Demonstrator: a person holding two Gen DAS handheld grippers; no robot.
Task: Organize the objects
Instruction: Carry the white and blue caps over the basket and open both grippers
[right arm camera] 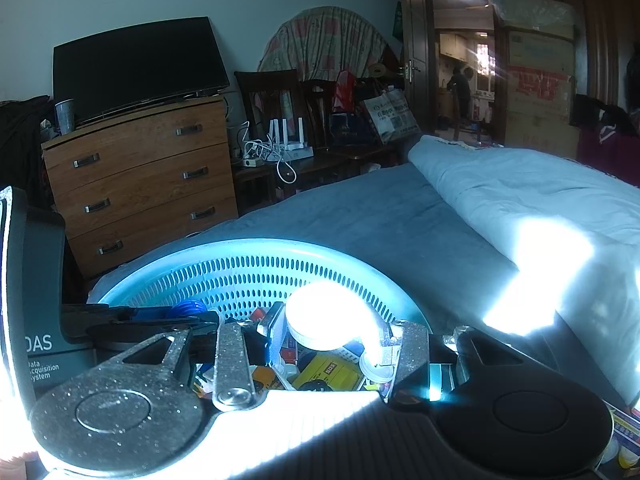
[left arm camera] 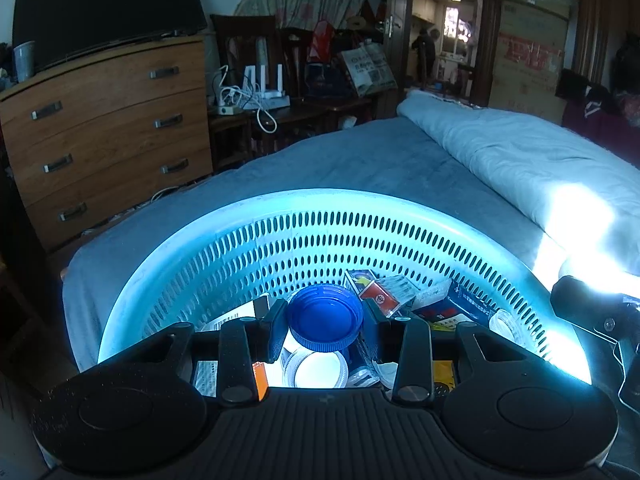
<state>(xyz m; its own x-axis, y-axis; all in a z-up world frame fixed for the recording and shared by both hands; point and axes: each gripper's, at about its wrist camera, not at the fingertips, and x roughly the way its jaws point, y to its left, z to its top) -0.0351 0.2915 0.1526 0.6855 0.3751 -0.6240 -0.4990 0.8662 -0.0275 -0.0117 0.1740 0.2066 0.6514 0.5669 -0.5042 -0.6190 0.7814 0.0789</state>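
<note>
A round pale blue slotted basket [left arm camera: 280, 216] sits on the bed, holding packets, small boxes and lids. My left gripper [left arm camera: 326, 322] is shut on a blue screw cap [left arm camera: 325, 316] and holds it over the basket's inside. Below the cap lies a white lid [left arm camera: 320, 372]. In the right wrist view the same basket [right arm camera: 240, 254] lies ahead, and my right gripper [right arm camera: 332, 330] is shut on a white round lid [right arm camera: 320, 316] above the clutter. The left gripper with its blue cap [right arm camera: 186, 308] shows at the left there.
The bed [left arm camera: 380, 160] has a blue sheet and a rolled pale quilt [left arm camera: 500, 152] on the right. A wooden chest of drawers [left arm camera: 108, 132] with a TV stands at the left. Chairs, cables and bags crowd the far wall. A person stands beyond the open doorway [left arm camera: 428, 48].
</note>
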